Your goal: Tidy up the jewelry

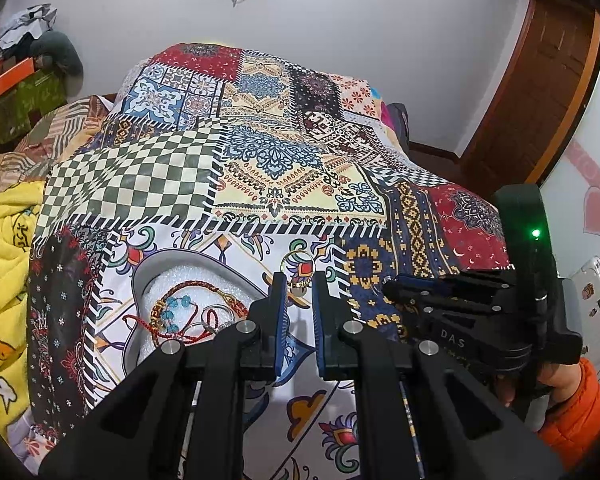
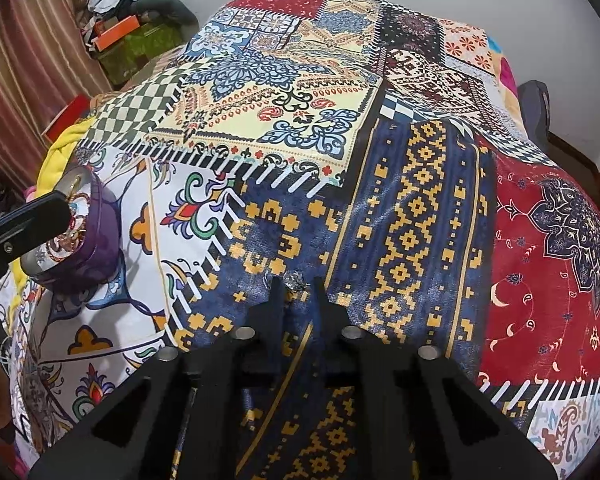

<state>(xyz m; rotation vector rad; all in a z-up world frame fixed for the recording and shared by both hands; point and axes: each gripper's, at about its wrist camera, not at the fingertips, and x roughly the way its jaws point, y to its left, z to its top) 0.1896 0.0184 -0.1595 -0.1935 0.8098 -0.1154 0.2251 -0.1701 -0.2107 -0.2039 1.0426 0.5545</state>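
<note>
Lying at far left, a heart-shaped box (image 1: 148, 276) holds red cords and blue beads. Just right of it, the left gripper (image 1: 299, 280), jaws part-spread, frames a gold ring (image 1: 298, 264), possibly pinching it. Farther right, the right gripper (image 2: 298, 284) brackets a small silvery trinket (image 2: 295, 281) on the bedspread (image 2: 420, 200).

Bedspread (image 1: 260, 168): showing patchwork of green-white checks, cream paisley, navy with gold diamonds, and red with crescents. Round tin (image 2: 96, 240): showing purple sides. Tray (image 1: 172, 264): showing grey rim, white lining. Bracelets (image 1: 180, 312): showing red cord, turquoise beads. Ring (image 1: 298, 260): gleaming gold. Blanket (image 1: 4, 264): showing yellow. Sleeve (image 1: 580, 404): showing orange. Tongs (image 1: 299, 280): showing black with blue pads.
</note>
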